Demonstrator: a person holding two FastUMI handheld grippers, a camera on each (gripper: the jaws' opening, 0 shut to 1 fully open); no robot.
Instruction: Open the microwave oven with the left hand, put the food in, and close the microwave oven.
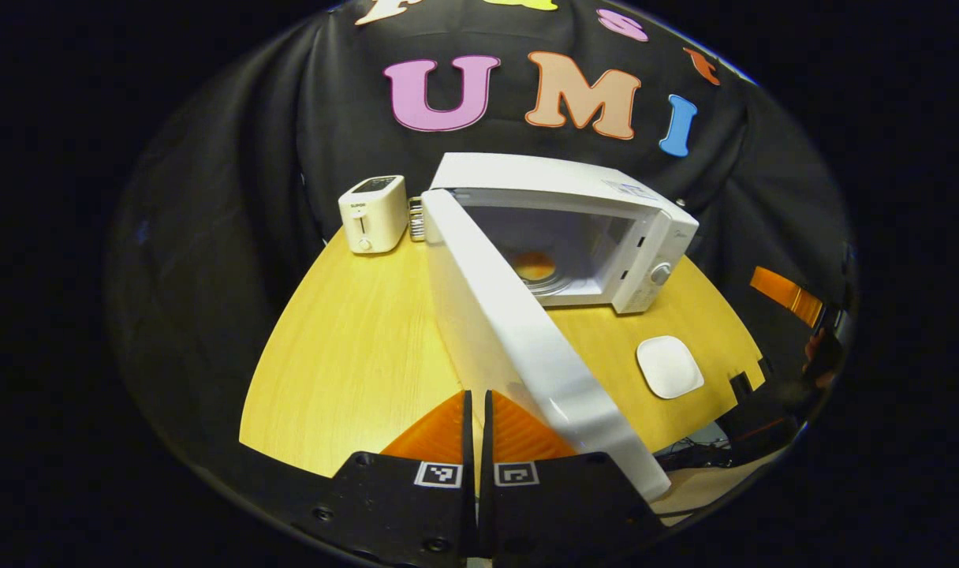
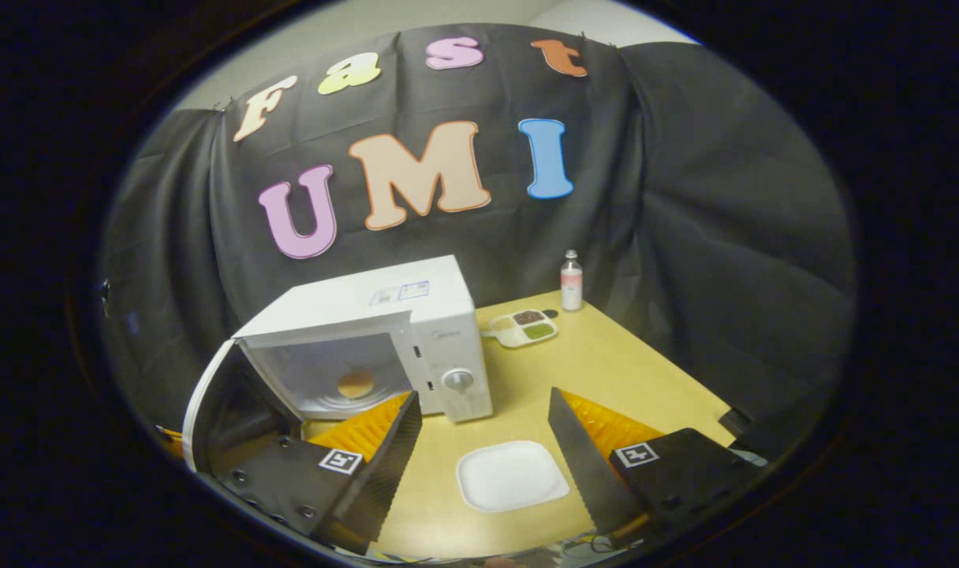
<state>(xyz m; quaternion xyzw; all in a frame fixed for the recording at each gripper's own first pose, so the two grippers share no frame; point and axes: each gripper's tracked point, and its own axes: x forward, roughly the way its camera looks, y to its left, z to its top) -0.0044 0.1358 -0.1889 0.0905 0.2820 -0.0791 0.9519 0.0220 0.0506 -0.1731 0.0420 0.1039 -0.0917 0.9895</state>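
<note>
Bun (image 2: 356,384) sits inside the microwave (image 2: 385,331); left gripper (image 1: 477,410), pressed together beside the door (image 1: 519,347), is positioned to close it. Right gripper (image 2: 483,426), spread, holds nothing.

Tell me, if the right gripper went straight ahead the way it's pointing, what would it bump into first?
Probably the white plate. It lies on the table straight ahead between the open right gripper's fingers. If the gripper passed above it, the microwave's control side may come next, but depth is hard to judge here.
</note>
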